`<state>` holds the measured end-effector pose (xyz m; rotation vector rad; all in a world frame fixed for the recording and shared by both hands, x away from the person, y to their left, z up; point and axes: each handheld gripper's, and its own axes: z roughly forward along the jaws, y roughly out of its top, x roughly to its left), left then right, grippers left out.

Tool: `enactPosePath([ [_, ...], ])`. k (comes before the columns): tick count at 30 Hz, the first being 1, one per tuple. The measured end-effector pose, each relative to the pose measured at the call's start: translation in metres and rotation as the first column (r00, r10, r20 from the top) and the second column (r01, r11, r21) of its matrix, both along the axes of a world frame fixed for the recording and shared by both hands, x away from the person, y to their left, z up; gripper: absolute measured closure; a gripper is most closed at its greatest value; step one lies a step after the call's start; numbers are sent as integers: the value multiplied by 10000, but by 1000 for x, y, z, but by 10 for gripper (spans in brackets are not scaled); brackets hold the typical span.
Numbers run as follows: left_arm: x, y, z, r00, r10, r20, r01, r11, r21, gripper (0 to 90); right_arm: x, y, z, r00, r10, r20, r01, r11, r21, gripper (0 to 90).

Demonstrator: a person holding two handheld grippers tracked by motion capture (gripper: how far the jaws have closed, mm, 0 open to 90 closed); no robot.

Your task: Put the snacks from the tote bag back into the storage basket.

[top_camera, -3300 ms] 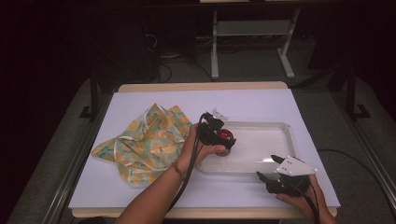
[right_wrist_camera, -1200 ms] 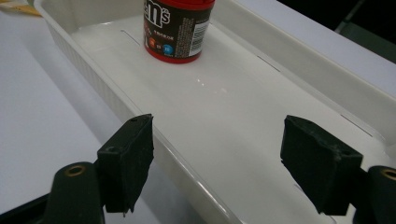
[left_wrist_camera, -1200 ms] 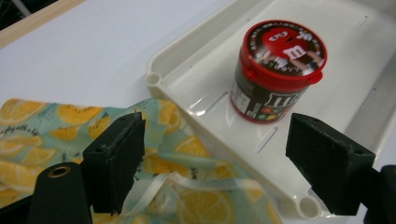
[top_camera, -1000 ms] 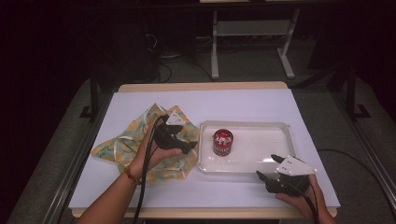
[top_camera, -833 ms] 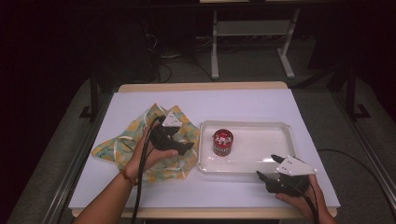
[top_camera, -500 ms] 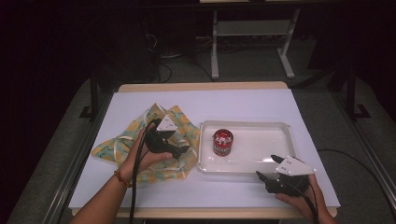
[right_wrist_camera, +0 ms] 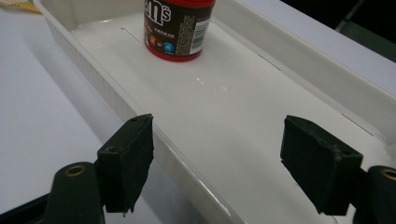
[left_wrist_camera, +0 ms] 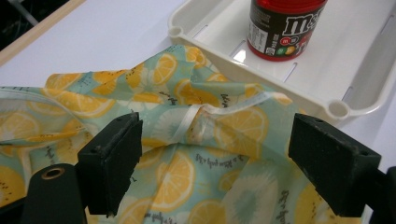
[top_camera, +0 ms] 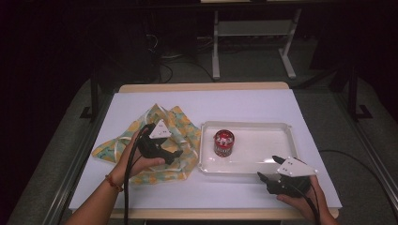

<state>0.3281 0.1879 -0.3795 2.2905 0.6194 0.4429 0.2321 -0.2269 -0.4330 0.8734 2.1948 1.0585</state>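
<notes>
A lemon-print cloth [top_camera: 180,122] lies crumpled on the table's left half. My left gripper [top_camera: 177,153] hovers open just over it, and its view has a white-hemmed fold of the cloth [left_wrist_camera: 187,121] between the two jaws. A red M&M's can [top_camera: 224,143] stands upright at the left end of the white tray [top_camera: 244,124]. Near the tray's front right corner my right gripper [top_camera: 268,168] is open. Its jaws straddle the tray's near wall [right_wrist_camera: 140,126], with the can [right_wrist_camera: 177,28] farther off and nothing between them.
The table has a white top [top_camera: 244,101] with a wooden far edge. The tray's corner [left_wrist_camera: 336,109] lies right against the cloth. Dark floor, cables and a white stand [top_camera: 253,33] are behind the table.
My left gripper has let go of the can in the tray and moved left over the cloth, then crept a little further left. The right gripper has stayed put.
</notes>
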Motion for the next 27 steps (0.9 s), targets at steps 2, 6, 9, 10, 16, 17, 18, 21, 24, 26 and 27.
enactPosePath([
  [2,-1,4,-1,10000,-1,40,1,10000,13,173,0,0,0,10000,-21,5,20,10000,10,249],
  [6,-2,12,-3,9998,111,150,-110,9999,-21,173,0,0,0,10000,-14,-6,14,10000,-4,249],
  [9,-3,20,-3,9997,163,205,-161,9998,-127,173,0,0,0,10000,-4,1,4,10000,4,250],
  [10,-3,22,-2,9996,183,204,-178,9996,-221,173,0,0,0,10000,-7,-3,7,10000,6,249],
  [16,-6,36,-4,9992,278,277,-271,9993,-248,173,0,0,0,10000,-6,-47,6,10000,-19,250],
  [17,-6,38,-5,9991,319,278,-312,9992,-253,173,0,0,0,10000,-6,-50,6,10000,-21,250],
  [18,-6,40,-6,9991,326,261,-318,9991,-283,173,0,0,-1,10000,-2,-50,2,10000,-21,250],
  [21,-7,45,-8,9991,327,261,-319,9990,-301,173,0,0,0,10000,-9,-50,9,10000,-17,250],
  [24,-8,49,-12,9987,376,356,-369,9991,-196,173,0,0,0,10000,-10,-30,10,10000,5,250],
  [26,-9,53,-13,9985,383,386,-374,9990,-253,173,0,0,0,10000,-5,-42,5,10000,-20,249],
  [27,-10,55,-14,9985,396,390,-385,9988,-301,173,0,0,0,10000,-3,-44,2,10000,-21,250],
])
